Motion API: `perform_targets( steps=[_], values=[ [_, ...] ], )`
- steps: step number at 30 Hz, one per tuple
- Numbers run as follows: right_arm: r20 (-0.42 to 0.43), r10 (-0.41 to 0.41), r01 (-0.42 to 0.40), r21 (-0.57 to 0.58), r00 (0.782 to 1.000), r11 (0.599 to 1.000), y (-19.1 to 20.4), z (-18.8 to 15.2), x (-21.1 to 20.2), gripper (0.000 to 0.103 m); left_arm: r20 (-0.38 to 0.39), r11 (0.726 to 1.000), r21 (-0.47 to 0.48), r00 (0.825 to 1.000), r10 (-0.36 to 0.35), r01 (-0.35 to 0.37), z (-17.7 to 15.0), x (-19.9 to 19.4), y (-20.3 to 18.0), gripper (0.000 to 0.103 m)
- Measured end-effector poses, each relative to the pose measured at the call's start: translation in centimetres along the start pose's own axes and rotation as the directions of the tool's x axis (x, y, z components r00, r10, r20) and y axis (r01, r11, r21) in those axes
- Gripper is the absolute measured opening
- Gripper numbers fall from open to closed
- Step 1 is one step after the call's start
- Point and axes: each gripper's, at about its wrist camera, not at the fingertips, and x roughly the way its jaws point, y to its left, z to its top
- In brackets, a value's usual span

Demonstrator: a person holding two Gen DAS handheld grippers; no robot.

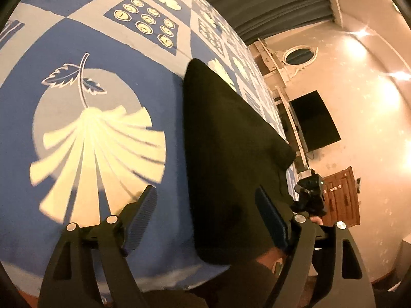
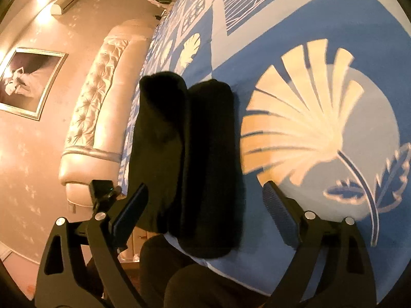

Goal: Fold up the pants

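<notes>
Black pants (image 2: 190, 159) lie folded into a long narrow bundle on the blue patterned bedsheet (image 1: 84, 46), close to the bed's near edge, beside a large cream fan-leaf print (image 2: 303, 118). Left gripper (image 1: 205, 220) is released, jaws spread wide above the near end of the bundle, nothing between them. Right gripper (image 2: 205, 213) is likewise released, its fingers straddling the bundle's near end without gripping; a padded headboard (image 2: 102, 97) stands behind

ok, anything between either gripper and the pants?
Nothing visible. The black pants lie on the blue bedsheet straight ahead of both open grippers: left gripper, right gripper.
</notes>
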Motion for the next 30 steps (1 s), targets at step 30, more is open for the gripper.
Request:
perform_targets(
  steps=[30],
  values=[
    [0.016,0.143,-0.143,0.038,0.990,0.989,0.6,7.5,5.4,0.094,-0.033,0.993,-0.069,0.994,-0.101,0.099,8.8,7.5,-0.2,0.079]
  ],
)
